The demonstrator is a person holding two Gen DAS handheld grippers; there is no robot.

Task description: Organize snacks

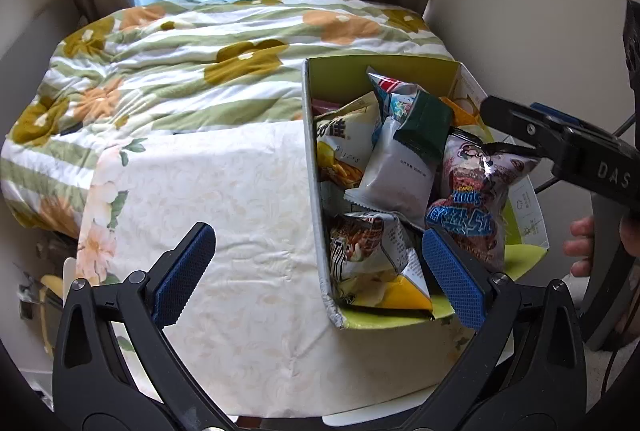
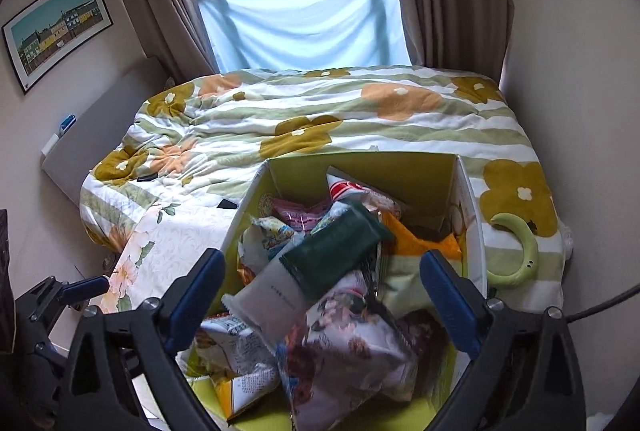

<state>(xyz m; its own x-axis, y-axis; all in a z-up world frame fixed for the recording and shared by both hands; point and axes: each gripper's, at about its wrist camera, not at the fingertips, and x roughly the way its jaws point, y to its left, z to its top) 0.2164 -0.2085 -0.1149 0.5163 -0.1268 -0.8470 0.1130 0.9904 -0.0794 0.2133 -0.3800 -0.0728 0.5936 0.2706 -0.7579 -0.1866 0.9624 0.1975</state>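
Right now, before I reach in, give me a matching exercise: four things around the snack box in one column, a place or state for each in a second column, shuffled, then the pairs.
Things:
1. dark green foil packet
2. pale green curved band
3. right gripper
4. green-lined cardboard box

Places or states:
A. lying on the flowered quilt, outside the box
B. jaws open above the snacks
C. standing open, full of packets
D. on top of the snack pile, across a white packet

Pairs: 1-D, 2-A, 3-B, 4-C
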